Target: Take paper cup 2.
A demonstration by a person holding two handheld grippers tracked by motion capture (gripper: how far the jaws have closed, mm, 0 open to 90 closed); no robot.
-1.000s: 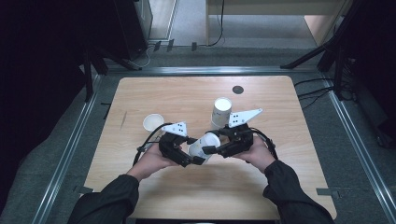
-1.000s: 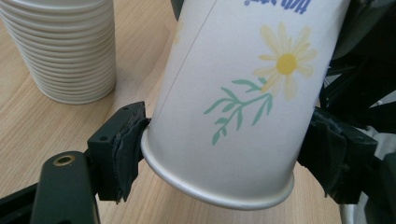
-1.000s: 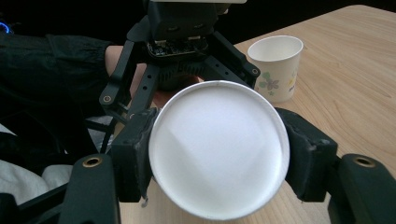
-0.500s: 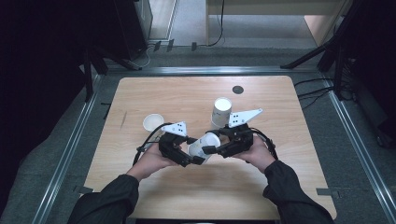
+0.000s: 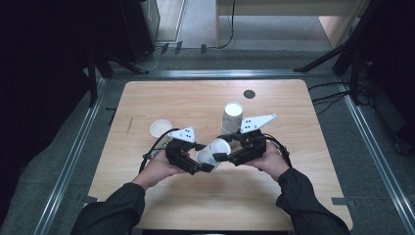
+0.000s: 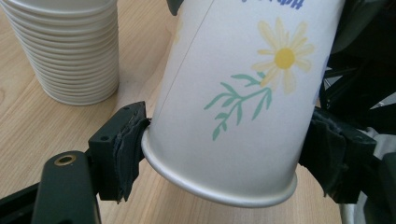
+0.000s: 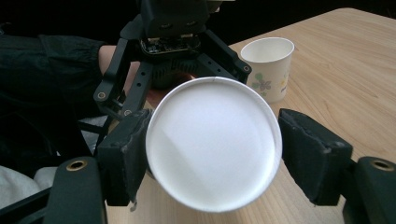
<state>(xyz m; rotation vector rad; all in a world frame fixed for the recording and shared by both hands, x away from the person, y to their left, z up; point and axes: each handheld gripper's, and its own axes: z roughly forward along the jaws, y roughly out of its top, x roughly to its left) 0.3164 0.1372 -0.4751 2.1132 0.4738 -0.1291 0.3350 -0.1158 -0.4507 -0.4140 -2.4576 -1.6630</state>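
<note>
A white paper cup with a flower print [image 5: 216, 151] is held on its side above the table between both hands. My left gripper [image 6: 224, 154] is shut on it near the rolled rim, both pads pressing its wall. My right gripper [image 7: 212, 154] faces the cup's white base [image 7: 213, 142]. Its jaws have just been opening and now stand open: the left pad [image 7: 126, 154] is at the cup's edge and the right pad [image 7: 310, 154] stands clear of it. In the high view the left gripper [image 5: 201, 157] and right gripper [image 5: 222, 152] meet at the cup.
A tall stack of paper cups [image 5: 232, 117] [image 6: 70, 51] stands behind the hands. A single upright cup [image 5: 160, 129] [image 7: 270, 67] stands at the left. A dark round hole [image 5: 249, 94] marks the wooden table [image 5: 293, 196] at the far side.
</note>
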